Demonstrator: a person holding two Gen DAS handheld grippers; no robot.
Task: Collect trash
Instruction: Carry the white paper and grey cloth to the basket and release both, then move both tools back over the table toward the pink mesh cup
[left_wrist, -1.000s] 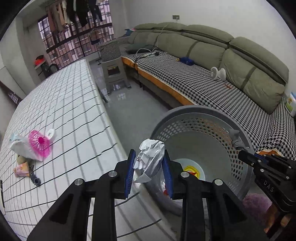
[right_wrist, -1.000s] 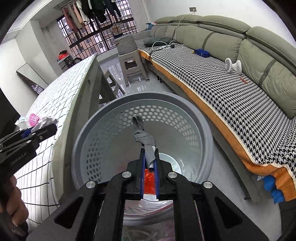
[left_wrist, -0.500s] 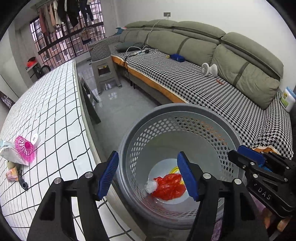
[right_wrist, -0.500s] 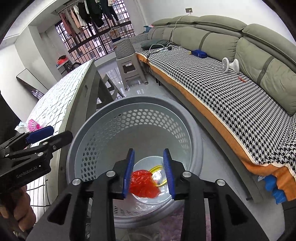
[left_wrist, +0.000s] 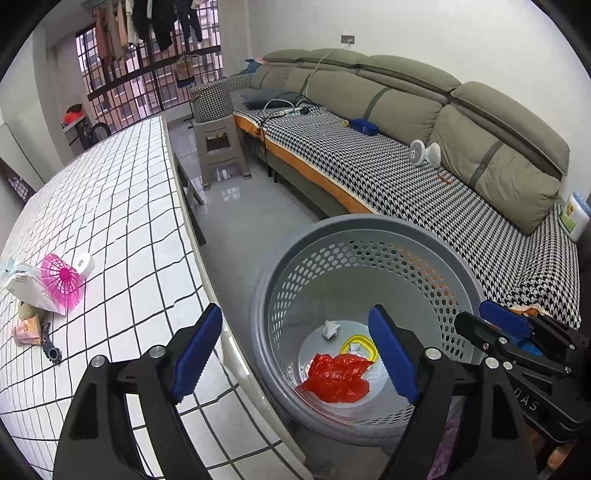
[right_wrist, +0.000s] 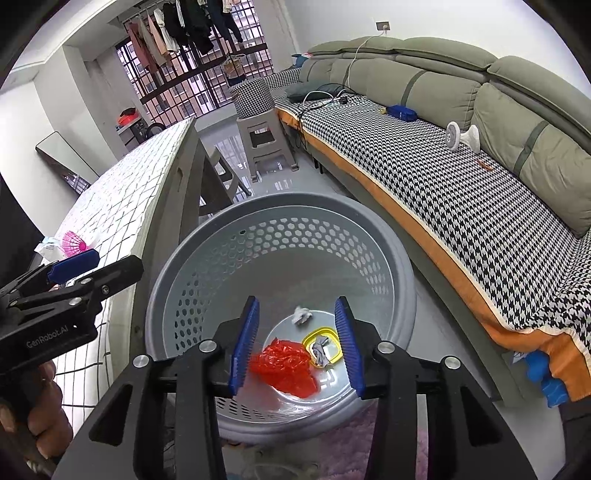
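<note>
A grey perforated basket (left_wrist: 369, 229) (right_wrist: 369, 229) stands on the floor beside the tiled table (left_wrist: 110, 206). On its bottom lie a red plastic bag (left_wrist: 336, 376) (right_wrist: 284, 365), a crumpled white paper ball (left_wrist: 330, 328) (right_wrist: 302, 314), a yellow ring (left_wrist: 360, 341) and a grey rag (right_wrist: 320, 350). My left gripper (left_wrist: 295, 354) hangs over the basket's near rim, its jaws opening, with nothing between them. My right gripper (right_wrist: 297, 347) hangs above the basket's inside, jaws also opening and empty.
On the table's left lie a pink fan (left_wrist: 61, 282), a white packet (left_wrist: 26, 284) and small scraps (left_wrist: 27, 328). A long sofa (left_wrist: 406, 155) with a checked cover runs along the right. A grey stool (left_wrist: 218, 147) stands on the floor behind.
Both grippers have opened. The white paper ball dropped out of the left one and the grey rag out of the right one; both now lie in the basket.
</note>
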